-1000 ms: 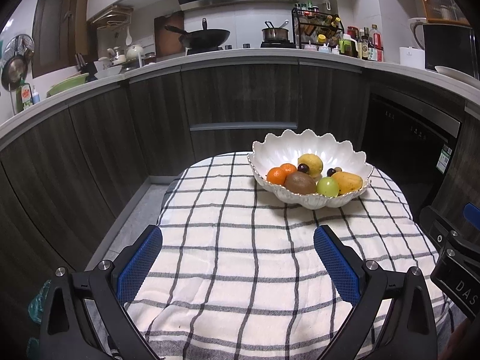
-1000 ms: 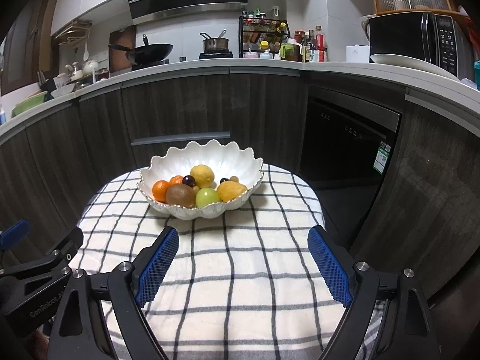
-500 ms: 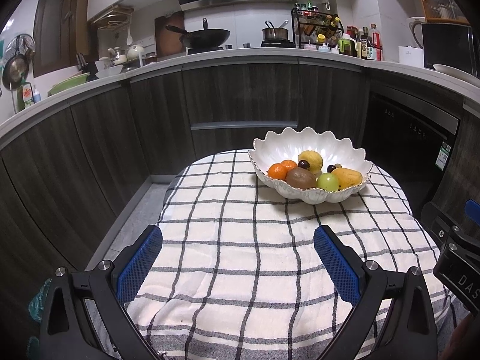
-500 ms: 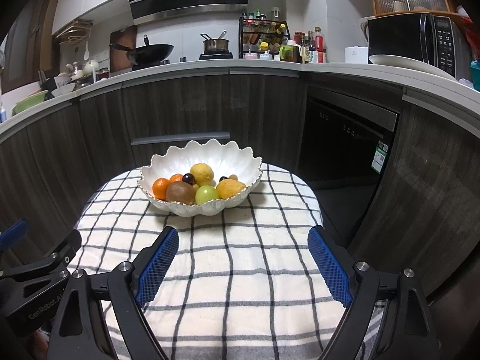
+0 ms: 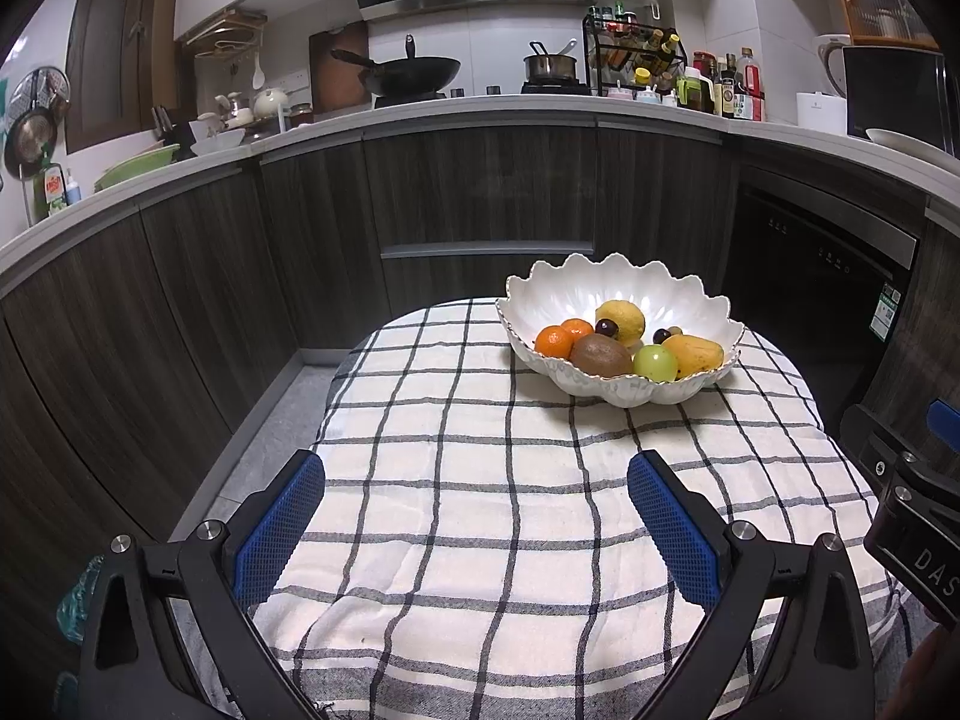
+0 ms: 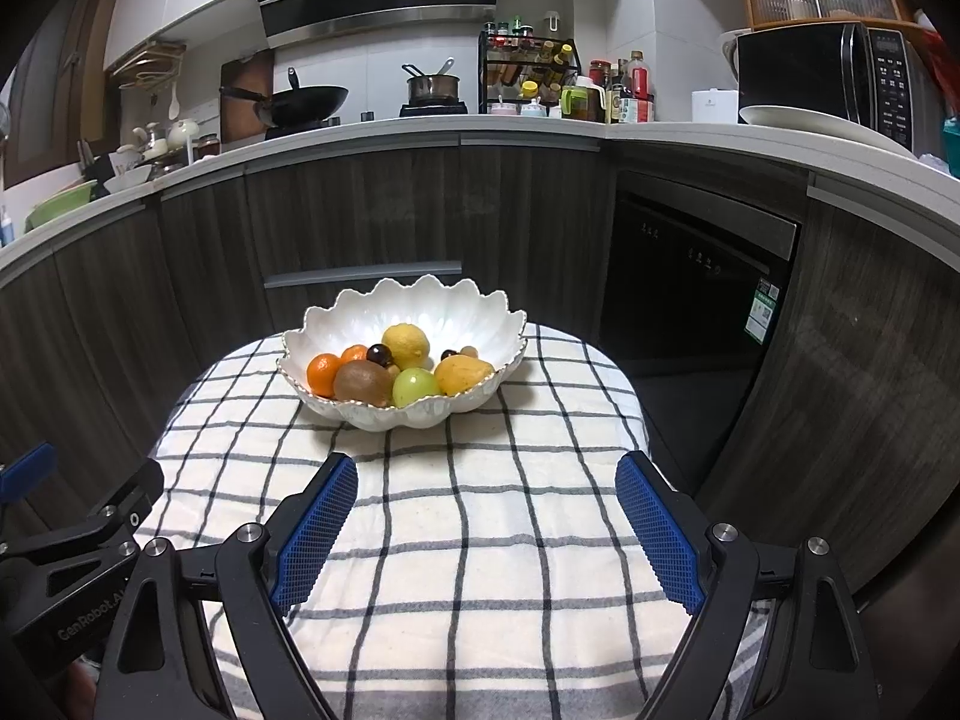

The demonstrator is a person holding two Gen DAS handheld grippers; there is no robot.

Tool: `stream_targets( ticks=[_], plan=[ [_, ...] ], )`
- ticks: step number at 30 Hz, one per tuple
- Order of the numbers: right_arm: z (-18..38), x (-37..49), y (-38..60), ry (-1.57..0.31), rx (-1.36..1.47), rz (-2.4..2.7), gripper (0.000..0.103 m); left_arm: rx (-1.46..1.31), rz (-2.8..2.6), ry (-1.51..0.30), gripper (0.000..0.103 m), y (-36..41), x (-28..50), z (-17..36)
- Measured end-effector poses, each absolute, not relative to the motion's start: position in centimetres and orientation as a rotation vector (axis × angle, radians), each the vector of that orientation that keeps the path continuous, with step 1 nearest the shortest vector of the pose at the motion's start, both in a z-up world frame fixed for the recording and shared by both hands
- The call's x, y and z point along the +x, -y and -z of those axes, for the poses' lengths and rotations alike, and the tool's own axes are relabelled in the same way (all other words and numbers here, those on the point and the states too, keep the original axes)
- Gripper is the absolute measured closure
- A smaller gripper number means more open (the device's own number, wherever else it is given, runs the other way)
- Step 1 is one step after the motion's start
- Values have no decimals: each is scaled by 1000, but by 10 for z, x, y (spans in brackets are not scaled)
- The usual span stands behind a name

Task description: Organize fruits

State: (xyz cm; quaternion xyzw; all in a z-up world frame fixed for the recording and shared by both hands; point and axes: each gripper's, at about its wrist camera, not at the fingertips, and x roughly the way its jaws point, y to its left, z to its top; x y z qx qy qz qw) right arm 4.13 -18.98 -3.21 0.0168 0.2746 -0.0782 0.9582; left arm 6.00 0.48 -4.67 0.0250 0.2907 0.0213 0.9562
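While the scalloped white ceramic bowl (image 5: 621,294) of mixed fruit sat ahead of the fingers, left gripper (image 5: 476,525) and right gripper (image 6: 486,525) hovered spread wide, empty, over the checked-cloth bench (image 6: 480,516).

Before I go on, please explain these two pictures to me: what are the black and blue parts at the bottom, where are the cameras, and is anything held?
There is no robot arm. A person holds one two-finger gripper in each hand, and a fisheye camera on each looks forward along its fingers. One picture is from the left gripper, the other from the right gripper. The blue parts are the finger pads. Both grippers are open and hold nothing. On the checked cloth stands a white bowl of fruit: a kiwi, a lemon, oranges, a green fruit and others. Behind are kitchen cabinets.
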Motion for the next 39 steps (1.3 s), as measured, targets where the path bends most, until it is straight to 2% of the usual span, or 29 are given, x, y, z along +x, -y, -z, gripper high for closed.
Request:
stream_targets(
  ticks=[39],
  plan=[
    [33, 42, 189, -558, 35, 156, 14, 44, -43, -613, 0, -8, 60, 50]
  ],
)
